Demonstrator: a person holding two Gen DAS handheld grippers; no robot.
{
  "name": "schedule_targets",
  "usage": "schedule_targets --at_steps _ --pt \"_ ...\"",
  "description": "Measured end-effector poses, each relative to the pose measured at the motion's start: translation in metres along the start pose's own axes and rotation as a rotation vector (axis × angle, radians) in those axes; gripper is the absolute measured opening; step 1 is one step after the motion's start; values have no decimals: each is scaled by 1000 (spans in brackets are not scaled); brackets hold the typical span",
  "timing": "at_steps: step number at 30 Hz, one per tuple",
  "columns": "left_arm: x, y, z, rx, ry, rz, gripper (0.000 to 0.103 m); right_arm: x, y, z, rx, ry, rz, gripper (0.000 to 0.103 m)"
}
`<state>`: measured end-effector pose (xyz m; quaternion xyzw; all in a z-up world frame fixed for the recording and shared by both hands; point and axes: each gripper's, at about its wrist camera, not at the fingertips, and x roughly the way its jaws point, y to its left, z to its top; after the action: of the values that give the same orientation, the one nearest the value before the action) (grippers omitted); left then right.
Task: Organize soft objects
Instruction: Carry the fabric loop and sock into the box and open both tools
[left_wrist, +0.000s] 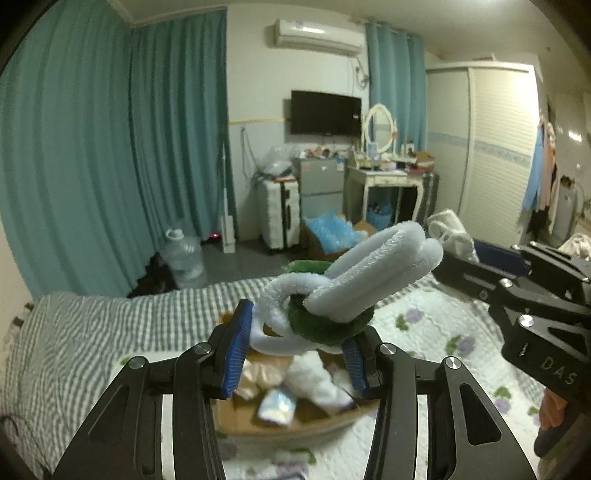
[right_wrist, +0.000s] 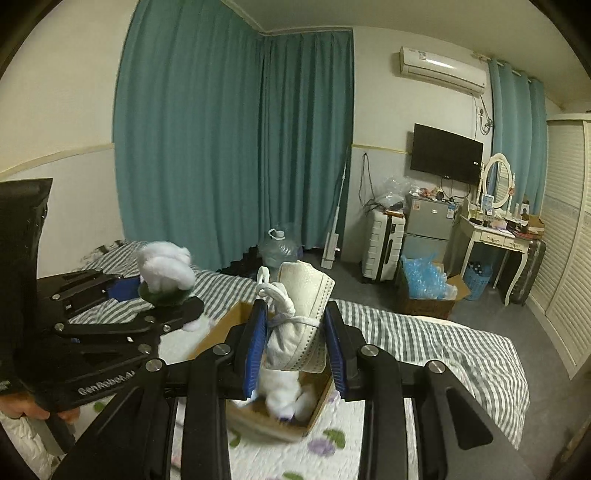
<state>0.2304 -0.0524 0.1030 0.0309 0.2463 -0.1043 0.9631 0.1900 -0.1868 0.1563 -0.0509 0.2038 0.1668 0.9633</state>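
My left gripper (left_wrist: 299, 354) is shut on a plush toy (left_wrist: 351, 288) made of pale blue-white loops around a dark green ring, held in the air. Below it, an open cardboard box (left_wrist: 236, 417) lies on the bed with white fluffy items and a small packet inside. My right gripper (right_wrist: 295, 350) is shut on a white lace-up shoe (right_wrist: 306, 317), toe pointing up, above the same box (right_wrist: 221, 328). The left gripper (right_wrist: 162, 299) with its toy (right_wrist: 166, 269) shows at the left of the right wrist view. The right gripper (left_wrist: 454, 254) shows at the right of the left wrist view.
The box sits on a bed with a floral quilt (left_wrist: 424, 325) and a striped sheet (right_wrist: 443, 343). On the floor beyond are a water jug (left_wrist: 184, 258), a box of blue plastic (right_wrist: 424, 291), a white suitcase (right_wrist: 382, 243), a small fridge (left_wrist: 321, 188) and a dressing table (right_wrist: 495, 240).
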Motion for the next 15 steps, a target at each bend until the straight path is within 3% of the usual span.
schedule_targets --at_steps 6,15 --pt "67 0 -6 -4 52 5 45 62 -18 0 16 37 -6 31" --pt "143 -1 -43 -27 153 5 45 160 -31 -61 5 177 -3 31"
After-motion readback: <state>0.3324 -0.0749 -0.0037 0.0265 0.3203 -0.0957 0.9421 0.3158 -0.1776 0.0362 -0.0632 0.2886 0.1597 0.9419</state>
